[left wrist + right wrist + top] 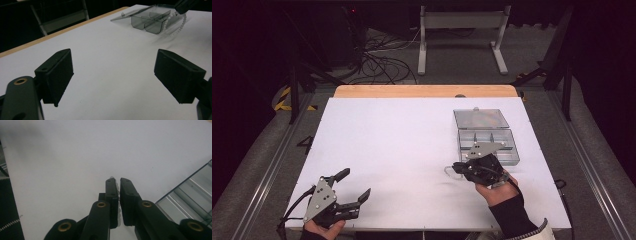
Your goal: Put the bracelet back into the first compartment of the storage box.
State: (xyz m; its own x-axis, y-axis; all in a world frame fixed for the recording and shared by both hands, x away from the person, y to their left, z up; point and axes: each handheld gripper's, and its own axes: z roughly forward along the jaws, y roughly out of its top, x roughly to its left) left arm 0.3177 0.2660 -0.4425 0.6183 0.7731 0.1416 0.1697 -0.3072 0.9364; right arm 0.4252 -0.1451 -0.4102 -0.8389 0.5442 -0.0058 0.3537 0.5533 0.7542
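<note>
High view: white table [402, 150], left claw [353, 187] spread, right claw [455, 168] pinching beaded ring [449, 171].

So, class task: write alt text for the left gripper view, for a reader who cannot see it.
Two black jaws of the left tool stand wide apart over a white table, nothing between them. Farther off, an open clear compartment box sits on the table, and the other tool holds a white beaded loop beside it.

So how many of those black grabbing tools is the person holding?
2. The left tool hangs open over the table's near-left corner; the right tool is beside the clear box, shut on a beaded ring.
</note>
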